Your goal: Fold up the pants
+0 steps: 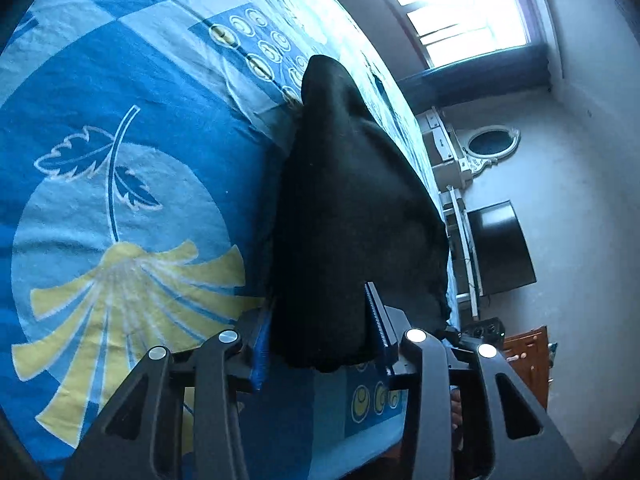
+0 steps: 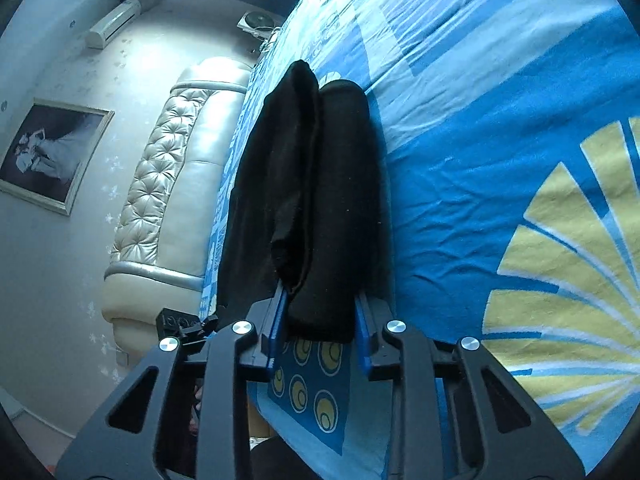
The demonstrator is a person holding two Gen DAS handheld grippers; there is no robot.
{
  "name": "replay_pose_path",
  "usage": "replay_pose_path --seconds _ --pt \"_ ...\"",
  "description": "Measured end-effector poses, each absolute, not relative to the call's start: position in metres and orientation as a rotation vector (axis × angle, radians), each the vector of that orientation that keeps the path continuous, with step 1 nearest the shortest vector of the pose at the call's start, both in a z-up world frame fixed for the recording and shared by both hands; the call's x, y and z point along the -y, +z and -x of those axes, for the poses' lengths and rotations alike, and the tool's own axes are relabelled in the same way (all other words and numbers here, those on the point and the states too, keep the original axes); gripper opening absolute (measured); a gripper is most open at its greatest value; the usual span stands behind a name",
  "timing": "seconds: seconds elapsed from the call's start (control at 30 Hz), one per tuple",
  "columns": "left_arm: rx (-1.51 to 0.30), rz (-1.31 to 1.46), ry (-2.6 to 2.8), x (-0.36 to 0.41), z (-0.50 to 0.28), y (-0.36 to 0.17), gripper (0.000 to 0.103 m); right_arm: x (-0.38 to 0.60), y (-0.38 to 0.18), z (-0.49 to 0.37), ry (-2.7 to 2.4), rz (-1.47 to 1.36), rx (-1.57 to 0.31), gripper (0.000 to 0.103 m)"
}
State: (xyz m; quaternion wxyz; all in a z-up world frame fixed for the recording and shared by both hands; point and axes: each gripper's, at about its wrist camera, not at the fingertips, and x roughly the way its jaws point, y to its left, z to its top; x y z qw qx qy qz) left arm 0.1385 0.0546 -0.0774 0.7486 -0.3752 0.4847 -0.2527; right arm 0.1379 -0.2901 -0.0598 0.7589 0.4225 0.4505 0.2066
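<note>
Blue leaf-patterned bedsheet (image 1: 132,208) carries the soft black fabric pants (image 1: 352,208) along the bed's near edge; left gripper (image 1: 320,344) and right gripper (image 2: 320,320) each pinch a bunched end; limp, light cloth, best held at the hems.

We see matt black cloth pants (image 1: 352,208) on a creased printed cotton-like bedsheet (image 1: 140,80), beside a glossy tufted leather-look headboard (image 2: 168,184).
</note>
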Motion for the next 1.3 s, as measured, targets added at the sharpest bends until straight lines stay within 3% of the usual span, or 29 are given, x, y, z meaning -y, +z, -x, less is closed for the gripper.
replay_pose_path --seconds 1.13,1.3 --pt "-1.045 0.765 -0.588 -0.06 -0.129 -0.079 0.041 0.297 -0.07 -0.129 0.443 -0.941 -0.979 0.027" --pt "-1.044 0.748 -0.588 -0.059 -0.13 -0.078 0.046 0.299 -0.073 -0.128 0.444 -0.963 -0.98 0.029"
